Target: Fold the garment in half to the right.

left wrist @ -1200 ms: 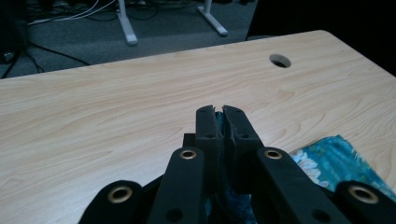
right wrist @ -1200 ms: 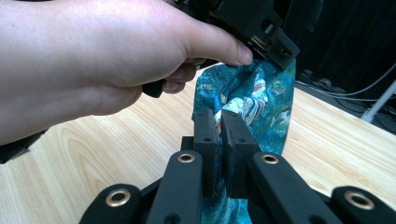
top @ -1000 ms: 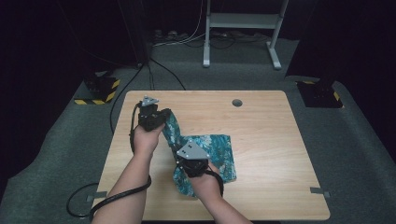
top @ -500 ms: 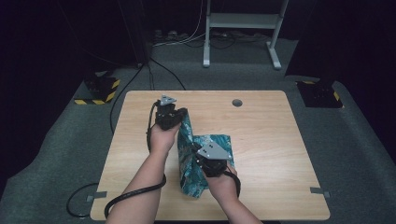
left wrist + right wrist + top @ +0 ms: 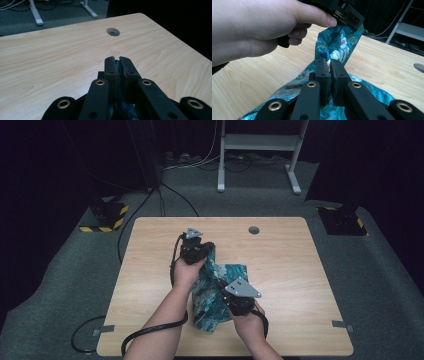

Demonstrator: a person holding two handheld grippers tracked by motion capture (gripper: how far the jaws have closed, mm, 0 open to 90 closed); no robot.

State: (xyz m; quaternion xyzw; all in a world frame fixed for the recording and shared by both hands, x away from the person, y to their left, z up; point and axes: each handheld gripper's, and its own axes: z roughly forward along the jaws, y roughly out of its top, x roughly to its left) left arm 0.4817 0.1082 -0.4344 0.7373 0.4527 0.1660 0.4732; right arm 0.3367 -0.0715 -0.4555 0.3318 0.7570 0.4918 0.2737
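Left gripper [image 5: 117, 59]: jaws closed, pinching a fold of teal patterned cloth [image 5: 216, 292]. Right gripper [image 5: 327, 62]: jaws likewise clamped on the cloth. The cloth lies mid-table [image 5: 290, 265], lifted between both grippers and partly hidden under the hands. No legible writing on it. Cable hole [image 5: 254, 229] beyond.

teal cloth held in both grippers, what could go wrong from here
1. The left gripper pinches only a thin edge of the teal cloth; in the left gripper view little fabric shows between its jaws, so a tug might pull it free.
2. The right gripper holds a bunched fold, so the fold could set crooked.
3. Part of the cloth drags on the table and may catch, leaving creases.
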